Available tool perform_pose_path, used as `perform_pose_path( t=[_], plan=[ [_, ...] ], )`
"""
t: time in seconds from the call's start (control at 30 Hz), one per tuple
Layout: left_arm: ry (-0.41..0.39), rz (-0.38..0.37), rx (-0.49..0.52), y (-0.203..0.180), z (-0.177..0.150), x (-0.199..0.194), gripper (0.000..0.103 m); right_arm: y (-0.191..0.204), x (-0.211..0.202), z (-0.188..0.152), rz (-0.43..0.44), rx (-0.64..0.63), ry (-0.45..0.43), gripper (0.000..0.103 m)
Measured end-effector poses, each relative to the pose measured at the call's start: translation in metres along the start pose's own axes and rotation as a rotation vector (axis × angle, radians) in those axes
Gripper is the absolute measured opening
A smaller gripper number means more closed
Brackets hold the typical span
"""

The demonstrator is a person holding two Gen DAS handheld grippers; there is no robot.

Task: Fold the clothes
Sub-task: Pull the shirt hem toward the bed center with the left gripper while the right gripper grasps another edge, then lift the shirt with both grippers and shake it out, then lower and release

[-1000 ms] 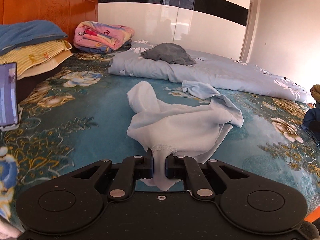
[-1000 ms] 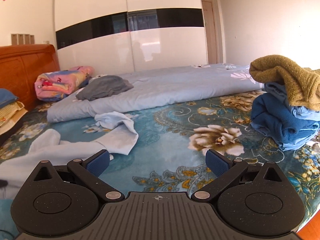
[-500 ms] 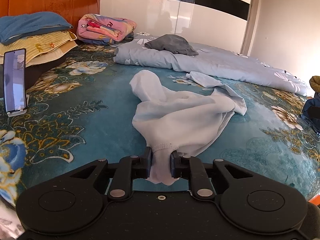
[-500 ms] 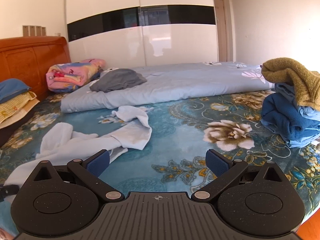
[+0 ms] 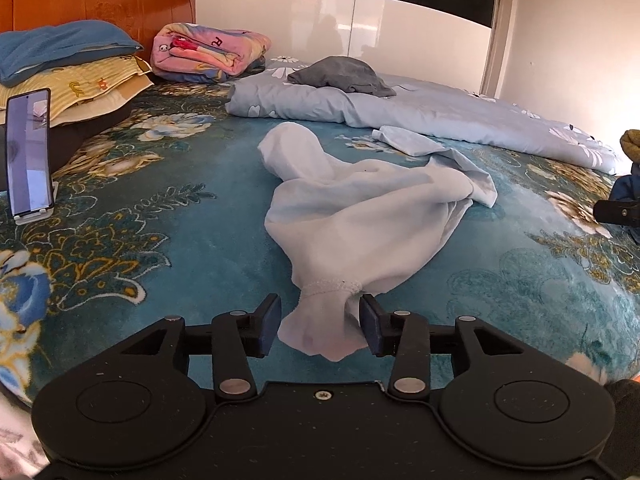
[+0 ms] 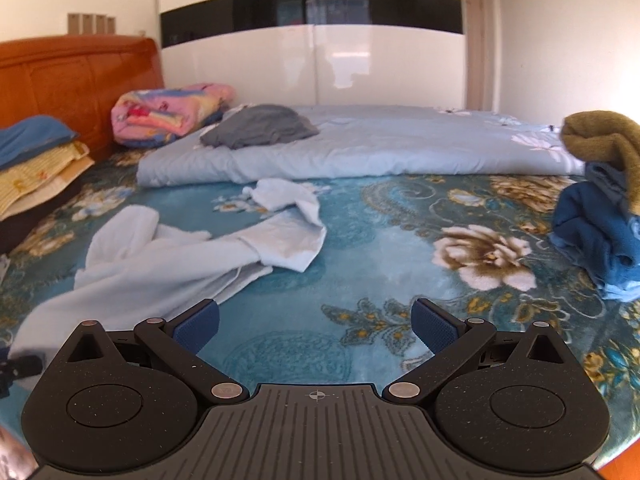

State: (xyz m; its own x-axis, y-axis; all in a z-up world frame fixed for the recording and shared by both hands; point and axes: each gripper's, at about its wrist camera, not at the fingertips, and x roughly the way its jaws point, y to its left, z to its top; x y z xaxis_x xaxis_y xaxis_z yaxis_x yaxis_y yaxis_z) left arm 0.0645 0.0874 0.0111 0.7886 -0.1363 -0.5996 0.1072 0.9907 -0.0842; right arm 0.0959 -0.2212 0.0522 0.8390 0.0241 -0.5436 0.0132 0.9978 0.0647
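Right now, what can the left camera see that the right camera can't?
Only the left camera shows the phone propped on its stand, and the left gripper, its fingers opening with the pale garment's gathered end lying loose between them.

Only the right camera shows the right gripper, fingers wide apart over bare blanket, and the whole pile of blue clothes under a brown towel.

Both show the pale garment, the grey cloth, the pink quilt, the light blue duvet, the wardrobe and the flowered blanket.
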Motion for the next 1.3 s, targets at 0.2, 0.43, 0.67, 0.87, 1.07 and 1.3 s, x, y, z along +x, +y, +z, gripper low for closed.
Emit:
perform_pose_path(
  t=[0.2, 0.43, 0.67, 0.87, 1.07, 1.3],
  plan=[
    [0.016, -0.010, 0.002, 0.002, -0.007, 0.015, 0.043, 0.010, 0.038, 0.016, 0.056, -0.084, 0.046, 0.095],
    [0.036, -0.036, -0.024, 0.012, -0.008, 0.032, 0.047, 0.033, 0.103, 0.033, 0.070, -0.235, 0.140, 0.062],
    [0.033, -0.053, -0.025, 0.016, -0.003, 0.043, 0.047, 0.052, 0.159, 0.038, 0.102, -0.323, 0.206, 0.050],
    [0.022, -0.065, -0.043, 0.022, 0.002, 0.052, 0.045, 0.065, 0.188, 0.040, 0.098, -0.377, 0.214, 0.041],
    [-0.011, -0.055, -0.095, 0.030, 0.009, 0.053, 0.024, 0.067, 0.200, 0.051, 0.112, -0.328, 0.195, 0.021],
    [-0.123, -0.010, -0.086, 0.036, 0.041, 0.037, 0.016, 0.054, 0.178, 0.081, 0.104, -0.225, 0.070, 0.006]
  ],
)
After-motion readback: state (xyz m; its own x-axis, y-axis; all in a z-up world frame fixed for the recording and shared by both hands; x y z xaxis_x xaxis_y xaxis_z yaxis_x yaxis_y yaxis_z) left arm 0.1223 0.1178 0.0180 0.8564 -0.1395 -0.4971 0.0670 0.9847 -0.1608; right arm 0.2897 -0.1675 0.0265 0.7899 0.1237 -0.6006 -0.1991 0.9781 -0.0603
